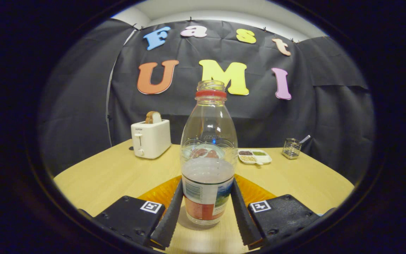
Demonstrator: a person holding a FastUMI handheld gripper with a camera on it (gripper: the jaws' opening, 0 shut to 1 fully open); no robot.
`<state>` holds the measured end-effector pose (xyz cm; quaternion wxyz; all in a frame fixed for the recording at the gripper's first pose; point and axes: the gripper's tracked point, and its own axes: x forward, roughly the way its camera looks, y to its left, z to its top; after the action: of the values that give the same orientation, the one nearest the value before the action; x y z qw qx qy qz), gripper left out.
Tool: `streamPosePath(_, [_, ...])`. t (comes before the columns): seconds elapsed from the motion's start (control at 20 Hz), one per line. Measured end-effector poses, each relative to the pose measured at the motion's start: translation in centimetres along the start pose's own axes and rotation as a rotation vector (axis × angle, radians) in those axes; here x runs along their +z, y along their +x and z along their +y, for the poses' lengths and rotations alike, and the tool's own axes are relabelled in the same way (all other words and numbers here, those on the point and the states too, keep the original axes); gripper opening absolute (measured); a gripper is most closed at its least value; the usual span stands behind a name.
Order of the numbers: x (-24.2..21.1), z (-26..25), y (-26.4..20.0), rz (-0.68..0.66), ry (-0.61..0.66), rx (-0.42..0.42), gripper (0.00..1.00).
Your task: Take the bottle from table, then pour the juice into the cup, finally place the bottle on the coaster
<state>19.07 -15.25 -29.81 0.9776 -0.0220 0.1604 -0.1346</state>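
Note:
A clear plastic bottle (208, 141) stands upright between my fingers. It has no cap, a red ring under its open mouth, a coloured label, and pale liquid up to about the middle. My gripper (207, 183) is shut on the bottle, both fingers pressing on the label at its lower sides. The bottle's base sits on or just above the wooden table (111, 176), with a shadow under it. An orange coaster (256, 192) lies just beyond the fingers, behind the bottle and partly hidden by it.
At the back left of the table is a white toaster (151, 139) with a slice of bread in it. A white divided dish (255, 156) of seeds and a small wire holder (291, 148) sit at the back right.

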Motion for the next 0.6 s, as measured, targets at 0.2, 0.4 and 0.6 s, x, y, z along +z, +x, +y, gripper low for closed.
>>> streamPosePath(0.2, [-1.7,1.4,1.2,0.024,-0.014,0.042,0.77])
streamPosePath(0.4, [-2.4,0.9,1.6,0.026,-0.03,0.032,0.79])
streamPosePath(0.6, [-2.8,1.1,1.6,0.038,-0.009,0.048,0.84])
